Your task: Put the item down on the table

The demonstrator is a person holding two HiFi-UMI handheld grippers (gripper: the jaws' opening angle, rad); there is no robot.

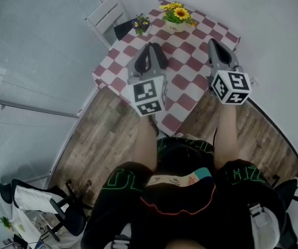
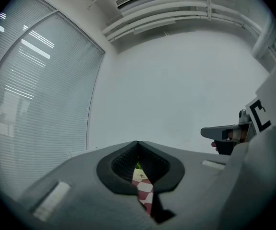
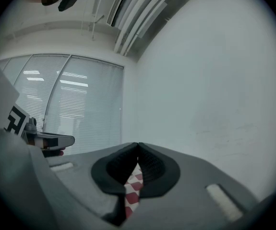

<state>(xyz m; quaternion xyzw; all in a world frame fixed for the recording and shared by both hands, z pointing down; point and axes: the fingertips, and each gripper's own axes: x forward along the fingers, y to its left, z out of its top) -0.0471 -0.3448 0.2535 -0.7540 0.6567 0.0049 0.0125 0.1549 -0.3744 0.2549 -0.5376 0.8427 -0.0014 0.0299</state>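
Observation:
Both grippers hover level above a small table with a red-and-white checked cloth [image 1: 190,90]. My left gripper [image 1: 151,46] has its jaws together with nothing between them, as the left gripper view [image 2: 138,143] also shows. My right gripper [image 1: 211,41] is likewise shut and empty [image 3: 138,144]. A white pot of yellow sunflowers [image 1: 175,16] stands at the table's far edge, and a small pot of purple flowers [image 1: 141,24] stands to its left. A sliver of the white pot [image 2: 138,175] shows through the gap behind the left jaws.
A white chair [image 1: 105,14] stands at the table's far left corner, with a dark object [image 1: 123,30] beside the purple flowers. Window blinds [image 1: 29,45] run along the left, a white wall [image 1: 278,25] on the right. Wooden floor [image 1: 107,139] lies below, with an office chair [image 1: 60,211] at lower left.

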